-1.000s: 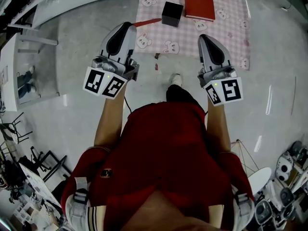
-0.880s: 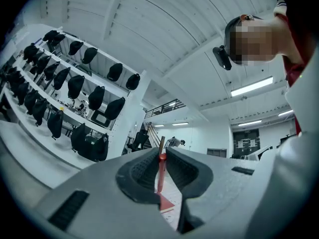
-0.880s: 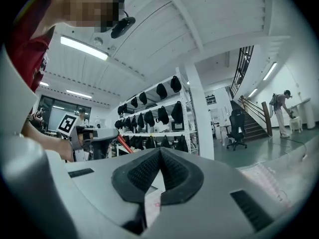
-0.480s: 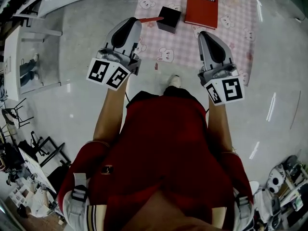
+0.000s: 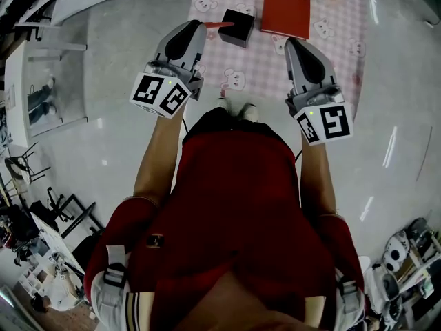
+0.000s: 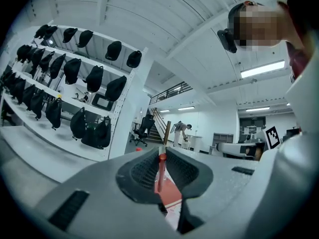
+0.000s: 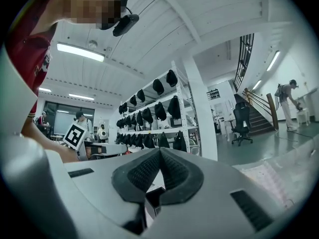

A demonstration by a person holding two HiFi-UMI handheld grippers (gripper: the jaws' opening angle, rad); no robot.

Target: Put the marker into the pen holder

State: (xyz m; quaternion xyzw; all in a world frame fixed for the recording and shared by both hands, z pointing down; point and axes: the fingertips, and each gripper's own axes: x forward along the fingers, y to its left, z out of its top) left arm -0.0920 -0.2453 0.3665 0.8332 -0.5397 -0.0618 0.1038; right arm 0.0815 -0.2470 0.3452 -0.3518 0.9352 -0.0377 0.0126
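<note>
- Left gripper (image 6: pixel 162 156): clenching red marker (image 5: pixel 215 24) between pads. Marker lying along jaw gap, end sticking out past tips.
- Marker: hanging over far left part of pink checked cloth (image 5: pixel 265 64), pointing right. Its end reaching left edge of black pen holder (image 5: pixel 236 27); contact impossible to tell. Not inside holder.
- Pen holder: sitting on cloth at far end, with red book (image 5: pixel 286 9) lying just right of it.
- Right gripper (image 7: pixel 159 153): jaws pressing together, grasping nothing, hovering over right part of cloth.
</note>
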